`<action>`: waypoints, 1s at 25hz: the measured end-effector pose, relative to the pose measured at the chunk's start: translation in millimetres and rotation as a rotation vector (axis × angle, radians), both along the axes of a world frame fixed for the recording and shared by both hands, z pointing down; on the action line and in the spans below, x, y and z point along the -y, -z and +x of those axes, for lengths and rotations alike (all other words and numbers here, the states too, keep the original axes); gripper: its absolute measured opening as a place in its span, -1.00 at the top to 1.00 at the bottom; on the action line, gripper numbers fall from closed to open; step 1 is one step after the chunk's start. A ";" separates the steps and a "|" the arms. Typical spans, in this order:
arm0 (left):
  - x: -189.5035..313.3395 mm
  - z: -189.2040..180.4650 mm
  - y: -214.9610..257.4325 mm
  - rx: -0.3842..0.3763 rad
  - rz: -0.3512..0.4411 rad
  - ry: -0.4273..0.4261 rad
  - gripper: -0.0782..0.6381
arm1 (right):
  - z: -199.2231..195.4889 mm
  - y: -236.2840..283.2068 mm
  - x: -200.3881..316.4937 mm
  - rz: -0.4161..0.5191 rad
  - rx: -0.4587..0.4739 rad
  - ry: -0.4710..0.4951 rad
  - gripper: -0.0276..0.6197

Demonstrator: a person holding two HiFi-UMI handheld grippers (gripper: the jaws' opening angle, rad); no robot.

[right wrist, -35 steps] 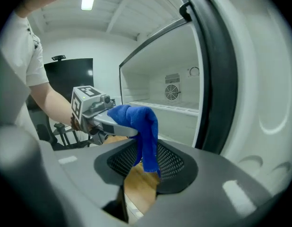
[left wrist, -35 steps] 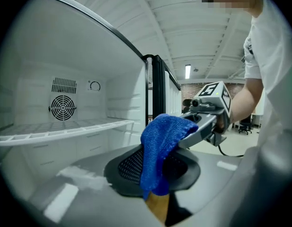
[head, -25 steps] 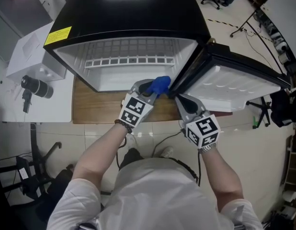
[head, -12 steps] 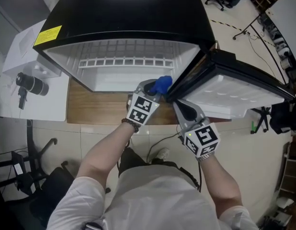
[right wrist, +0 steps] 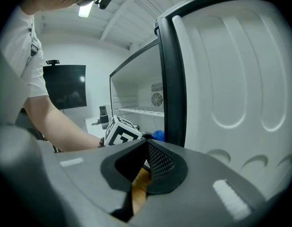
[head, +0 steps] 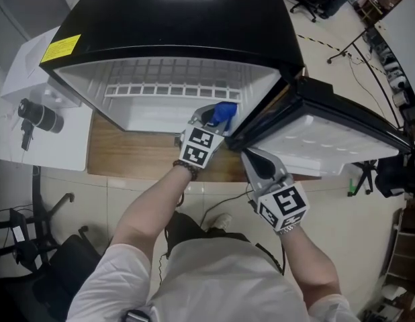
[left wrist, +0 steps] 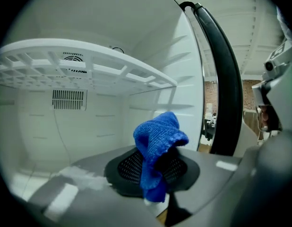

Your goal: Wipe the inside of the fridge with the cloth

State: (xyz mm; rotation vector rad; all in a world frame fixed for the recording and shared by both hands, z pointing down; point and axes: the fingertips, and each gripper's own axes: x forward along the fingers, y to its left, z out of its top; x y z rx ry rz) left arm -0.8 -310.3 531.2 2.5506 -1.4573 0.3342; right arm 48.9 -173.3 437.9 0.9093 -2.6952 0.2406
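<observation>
The black mini fridge [head: 174, 32] stands with its door [head: 328, 136] swung out to the right. My left gripper [head: 217, 121] is at the lower right of the white interior, shut on a bunched blue cloth [head: 225, 113]. Its jaws have just been closing with the cloth between them. In the left gripper view the cloth [left wrist: 158, 145] sticks up from the left gripper [left wrist: 155, 176], below the white shelf [left wrist: 89, 70]. My right gripper [head: 250, 154] is shut and empty near the door's hinge edge. In the right gripper view the right gripper [right wrist: 146, 167] faces the door's black edge [right wrist: 172, 79].
A wooden board [head: 133, 156] lies under the fridge. A white unit with a black cylindrical device [head: 36, 116] stands to the left. Stands and cables [head: 358, 173] crowd the floor on the right. A vent grille [left wrist: 68, 99] sits on the fridge's back wall.
My left gripper has moved forward with the blue cloth, deeper into the fridge opening. The right gripper has stayed by the door.
</observation>
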 end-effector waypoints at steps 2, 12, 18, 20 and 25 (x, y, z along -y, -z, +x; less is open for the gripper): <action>8.4 -2.0 -1.0 -0.004 0.006 0.017 0.58 | -1.1 1.2 -0.8 0.007 -0.003 0.011 0.91; 55.9 -12.5 -4.4 -0.015 0.034 0.107 0.61 | 1.4 9.1 -1.4 0.021 0.009 0.023 0.91; 80.0 -17.9 -6.8 -0.028 0.044 0.163 0.61 | 5.3 12.9 -0.2 0.025 0.026 0.017 0.91; 86.6 -19.5 -7.8 -0.034 0.046 0.181 0.61 | 5.5 13.0 -0.2 0.025 0.031 0.016 0.91; 99.3 -25.0 -10.2 -0.052 0.051 0.234 0.61 | 9.2 9.4 -1.1 0.020 0.030 0.010 0.91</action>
